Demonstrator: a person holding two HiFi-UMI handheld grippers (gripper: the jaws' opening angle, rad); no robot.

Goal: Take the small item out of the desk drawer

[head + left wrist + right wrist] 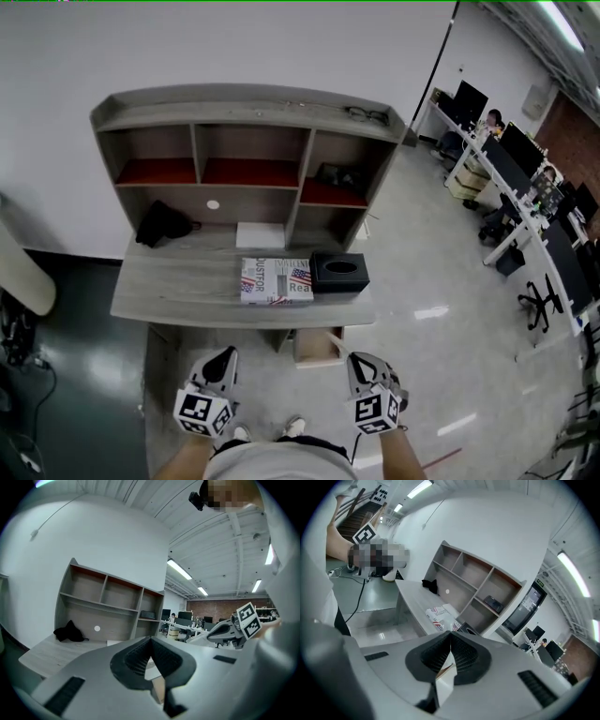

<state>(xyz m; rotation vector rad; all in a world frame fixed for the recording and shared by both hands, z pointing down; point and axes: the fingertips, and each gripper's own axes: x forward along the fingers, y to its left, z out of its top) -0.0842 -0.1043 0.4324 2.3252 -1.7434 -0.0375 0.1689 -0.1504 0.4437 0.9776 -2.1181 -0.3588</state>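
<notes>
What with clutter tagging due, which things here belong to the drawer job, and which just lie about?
Job: desk drawer; left claw and right claw, both shut and empty.
Lying about: black tissue box; flag-printed box; black cloth; glasses.

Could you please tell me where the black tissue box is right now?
In the head view, the black rectangular tissue box sits on the grey wooden desktop, right of centre, beside the flag-printed white box.

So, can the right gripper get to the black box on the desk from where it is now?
Probably yes: the right gripper is before the desk, the black box near its front edge, nothing between.
</notes>
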